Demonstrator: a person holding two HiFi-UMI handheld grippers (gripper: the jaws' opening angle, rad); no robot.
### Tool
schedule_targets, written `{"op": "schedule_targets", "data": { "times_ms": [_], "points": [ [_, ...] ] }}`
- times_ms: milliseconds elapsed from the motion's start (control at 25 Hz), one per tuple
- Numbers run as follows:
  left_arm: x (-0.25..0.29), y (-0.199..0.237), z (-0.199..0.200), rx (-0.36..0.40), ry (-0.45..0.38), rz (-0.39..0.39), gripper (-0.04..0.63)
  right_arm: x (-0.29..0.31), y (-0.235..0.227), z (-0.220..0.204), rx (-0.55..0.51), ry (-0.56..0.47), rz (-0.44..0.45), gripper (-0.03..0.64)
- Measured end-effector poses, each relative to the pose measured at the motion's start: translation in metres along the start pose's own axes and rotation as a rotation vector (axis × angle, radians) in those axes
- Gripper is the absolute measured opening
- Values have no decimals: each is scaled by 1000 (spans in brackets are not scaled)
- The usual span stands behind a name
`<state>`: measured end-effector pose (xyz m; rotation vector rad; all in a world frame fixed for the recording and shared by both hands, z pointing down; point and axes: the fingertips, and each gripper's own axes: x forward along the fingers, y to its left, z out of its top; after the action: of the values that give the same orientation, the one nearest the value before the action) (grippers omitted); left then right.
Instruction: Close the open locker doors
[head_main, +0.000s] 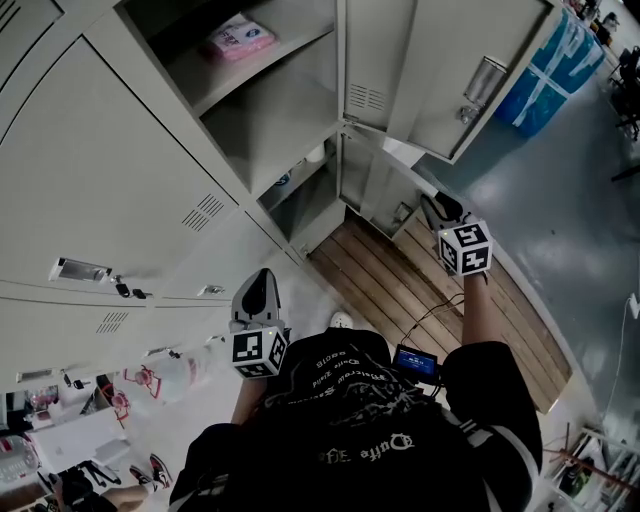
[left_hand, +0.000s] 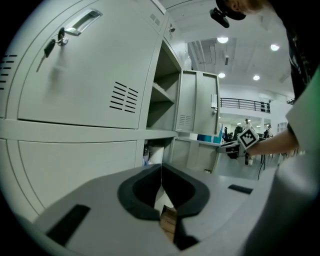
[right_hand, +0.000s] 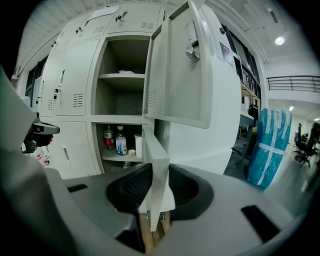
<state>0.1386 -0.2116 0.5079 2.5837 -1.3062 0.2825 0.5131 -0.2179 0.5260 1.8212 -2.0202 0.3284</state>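
Squarely, my right tool (right_hand: 157, 192) was clamped on the upright free edge of the lower door (right_hand: 155, 155); its compartment (right_hand: 117, 145) lay ahead-left. My left tool (left_hand: 161, 190), jaws together, stood well apart.

Print on the shirt (head_main: 360, 420) (seen upside down) is unreadable.

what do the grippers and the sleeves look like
The left gripper and right gripper each have grey bodies, black curved fingers and a white cube with black square markers. The person wears a black top with pale print, short sleeves.
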Motion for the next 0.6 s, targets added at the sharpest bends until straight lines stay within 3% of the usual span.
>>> {"op": "schedule_targets", "data": {
  "times_ms": [280, 600],
  "points": [
    [-4, 0, -5, -4, 2, -7, 9, -13, 54, -1, -59, 4, 132, 100],
    [-17, 16, -8, -21, -5, 52, 9, -13, 117, 7, -109, -13, 271, 115]
  ]
}}
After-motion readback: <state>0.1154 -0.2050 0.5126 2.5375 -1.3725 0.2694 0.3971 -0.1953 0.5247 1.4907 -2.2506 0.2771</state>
